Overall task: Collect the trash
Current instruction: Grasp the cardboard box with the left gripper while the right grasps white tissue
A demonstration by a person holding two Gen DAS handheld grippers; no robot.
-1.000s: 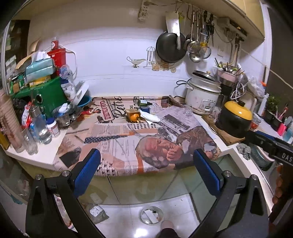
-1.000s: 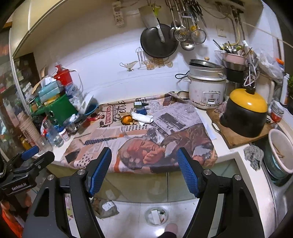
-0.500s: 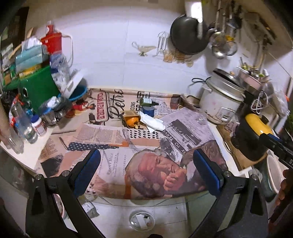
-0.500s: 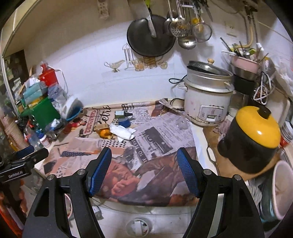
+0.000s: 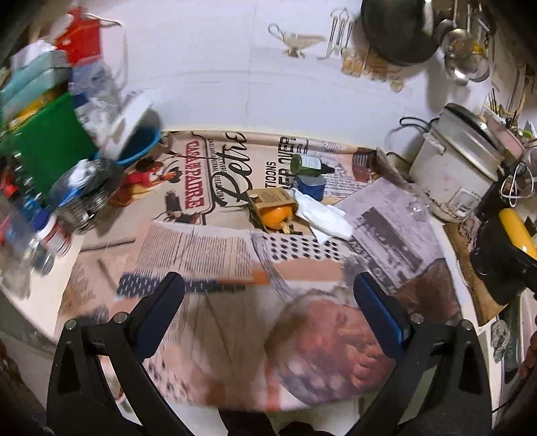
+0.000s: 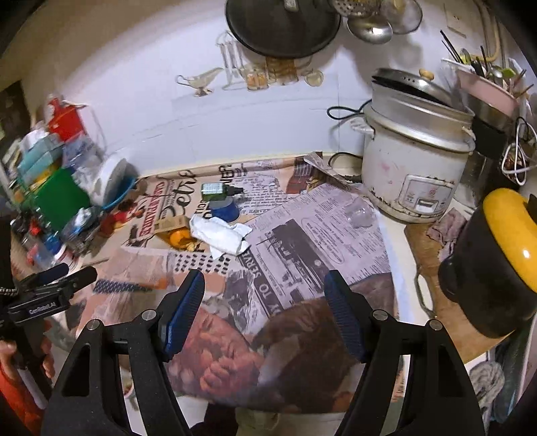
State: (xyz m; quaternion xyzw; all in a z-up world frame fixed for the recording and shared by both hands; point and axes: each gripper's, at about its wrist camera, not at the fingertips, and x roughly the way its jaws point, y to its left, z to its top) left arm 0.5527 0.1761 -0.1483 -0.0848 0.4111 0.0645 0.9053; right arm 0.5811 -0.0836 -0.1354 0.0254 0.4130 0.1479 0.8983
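Note:
On the newspaper-covered counter (image 5: pixel 208 244) lies a small heap of trash. It holds a crumpled white tissue (image 5: pixel 322 214) (image 6: pixel 221 234), a brown carton with an orange peel (image 5: pixel 273 206) (image 6: pixel 178 234), a small green bottle (image 5: pixel 307 164) (image 6: pixel 216 191) on its side and a blue cap (image 5: pixel 310 187) (image 6: pixel 225 209). My left gripper (image 5: pixel 267 280) hangs open above the paper, short of the heap, with nothing between its blue pads. My right gripper (image 6: pixel 264 276) is also open and empty, nearer than the tissue and a little to its right. The left gripper (image 6: pixel 75 273) shows at the left edge of the right wrist view.
A white rice cooker (image 6: pixel 412 161) and a black pot with a yellow lid (image 6: pixel 496 261) stand at the right. A green box (image 5: pixel 50 147), a blue bowl (image 5: pixel 141 144), bottles and jars crowd the left. A pan (image 6: pixel 282 23) and ladles hang on the wall.
Both grippers have moved forward and lower over the counter, so the trash heap looks larger and closer. The floor has dropped out of view. Both pairs of jaws stayed the same width.

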